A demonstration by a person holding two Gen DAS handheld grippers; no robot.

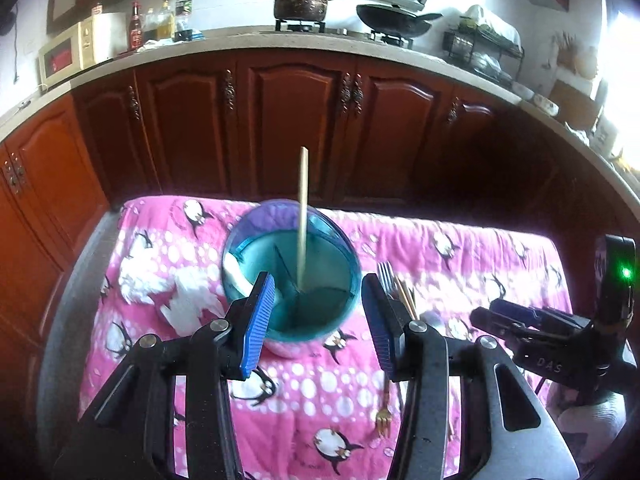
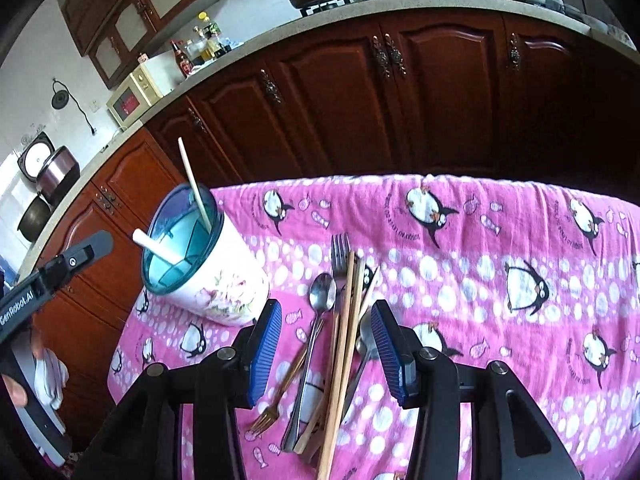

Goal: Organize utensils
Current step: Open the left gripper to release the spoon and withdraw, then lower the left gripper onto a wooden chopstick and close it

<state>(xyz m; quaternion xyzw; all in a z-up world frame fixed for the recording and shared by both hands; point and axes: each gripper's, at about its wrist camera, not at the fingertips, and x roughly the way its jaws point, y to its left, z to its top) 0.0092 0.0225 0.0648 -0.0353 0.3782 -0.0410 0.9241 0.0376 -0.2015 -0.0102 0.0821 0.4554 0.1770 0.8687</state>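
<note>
A teal-rimmed utensil cup [image 1: 292,280] with divided compartments stands on the pink penguin cloth [image 1: 320,392]. One chopstick [image 1: 303,216] stands upright in it, and a white handle [image 2: 154,247] leans in it. My left gripper [image 1: 318,320] is open and empty, just in front of the cup. My right gripper [image 2: 326,350] is open and empty above a pile of utensils [image 2: 336,344]: a silver fork [image 2: 340,252], a spoon [image 2: 322,292], several chopsticks [image 2: 350,320] and a gold fork [image 2: 276,400]. The cup [image 2: 200,256] stands left of the pile.
Dark wooden cabinets [image 1: 296,120] run behind the table under a counter with a microwave [image 1: 68,52], bottles, a pot [image 1: 300,2] and a wok [image 1: 396,20]. The cloth's far edge [image 2: 400,180] drops off towards the cabinets.
</note>
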